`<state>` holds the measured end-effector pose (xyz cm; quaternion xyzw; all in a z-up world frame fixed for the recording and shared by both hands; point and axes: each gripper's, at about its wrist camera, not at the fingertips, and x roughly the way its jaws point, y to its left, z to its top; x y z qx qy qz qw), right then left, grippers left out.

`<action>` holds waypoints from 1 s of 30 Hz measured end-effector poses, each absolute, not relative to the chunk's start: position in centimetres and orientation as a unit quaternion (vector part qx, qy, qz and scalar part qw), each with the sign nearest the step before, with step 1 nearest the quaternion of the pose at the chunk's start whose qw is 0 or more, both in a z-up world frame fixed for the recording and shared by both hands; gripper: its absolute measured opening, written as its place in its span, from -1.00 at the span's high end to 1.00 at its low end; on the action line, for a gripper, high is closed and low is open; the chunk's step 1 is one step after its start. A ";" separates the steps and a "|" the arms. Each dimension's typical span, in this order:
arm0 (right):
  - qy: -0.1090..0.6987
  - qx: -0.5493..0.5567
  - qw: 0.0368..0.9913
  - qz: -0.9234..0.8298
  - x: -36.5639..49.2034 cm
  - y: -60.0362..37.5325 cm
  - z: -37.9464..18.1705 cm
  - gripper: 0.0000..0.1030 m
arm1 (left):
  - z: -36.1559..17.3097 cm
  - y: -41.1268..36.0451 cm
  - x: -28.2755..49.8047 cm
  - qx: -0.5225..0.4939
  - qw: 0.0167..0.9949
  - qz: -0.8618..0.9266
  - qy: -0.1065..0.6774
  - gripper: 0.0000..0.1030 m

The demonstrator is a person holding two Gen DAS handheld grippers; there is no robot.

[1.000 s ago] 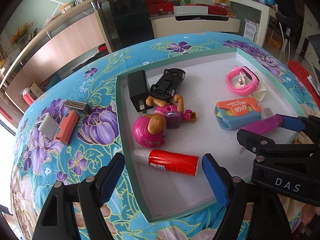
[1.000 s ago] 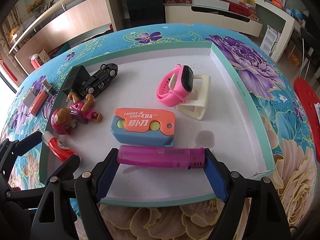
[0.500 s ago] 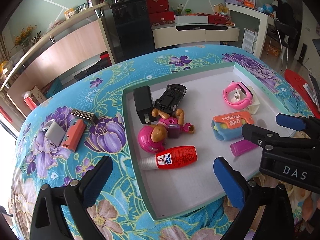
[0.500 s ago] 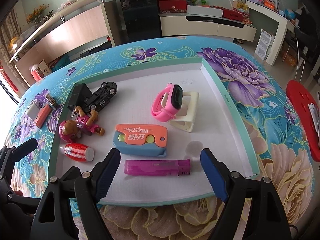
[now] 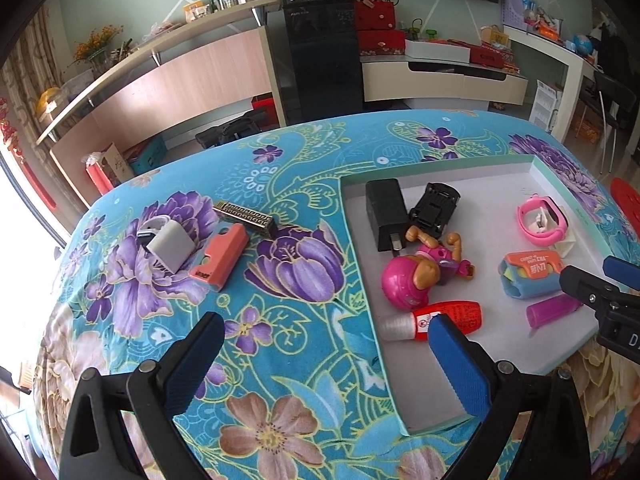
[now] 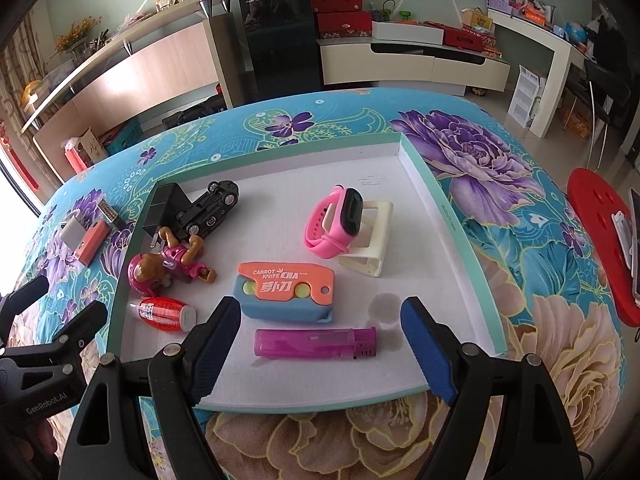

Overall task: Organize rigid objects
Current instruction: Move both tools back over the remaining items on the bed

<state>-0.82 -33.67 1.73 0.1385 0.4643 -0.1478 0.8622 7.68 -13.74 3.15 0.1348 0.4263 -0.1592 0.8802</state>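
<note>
Grippers both stand spread and empty over the flowered tablecloth. The left gripper has just been opening its jaws to full width, with nothing between them; the red bottle lies in the tray just ahead of its right finger, clear of the pads. The right gripper hangs with its jaws wide on either side of the purple lighter, which lies flat on the tray floor just ahead of the fingertips, touched by neither pad. Beyond the lighter sit the carrot knife toy, the pink watch on its cream stand, and further left the pink toy figure, the black toy car and the black charger. Three things are not in the tray: well ahead and to the left of the left gripper lie the salmon-coloured case, the white adapter and the patterned metal lighter, close together on the cloth. The likely step is for the left gripper to fetch one of these. To do it well, I would carry the jaws over the case, line the pads up across its narrow sides, come down until the fingertips nearly meet the cloth, and close squarely so the adapter just beside it is not nudged. The soft cloth may bunch under the tips, so a straight descent looks safer than a sliding one.
</note>
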 end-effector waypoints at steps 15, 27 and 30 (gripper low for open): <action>0.470 0.118 0.865 -0.130 0.1 -31.9 1.8 -0.61 | 2.7 -11.0 9.1 0.110 0.884 -0.114 0.440 -1.00; 0.465 0.113 0.868 -0.132 0.3 -31.7 1.8 -0.83 | 2.2 -8.9 10.0 0.082 0.888 -0.069 0.447 -1.00; 0.463 0.115 0.869 -0.132 0.3 -31.7 1.9 -0.84 | 2.4 -8.4 10.1 0.074 0.889 -0.067 0.446 -1.00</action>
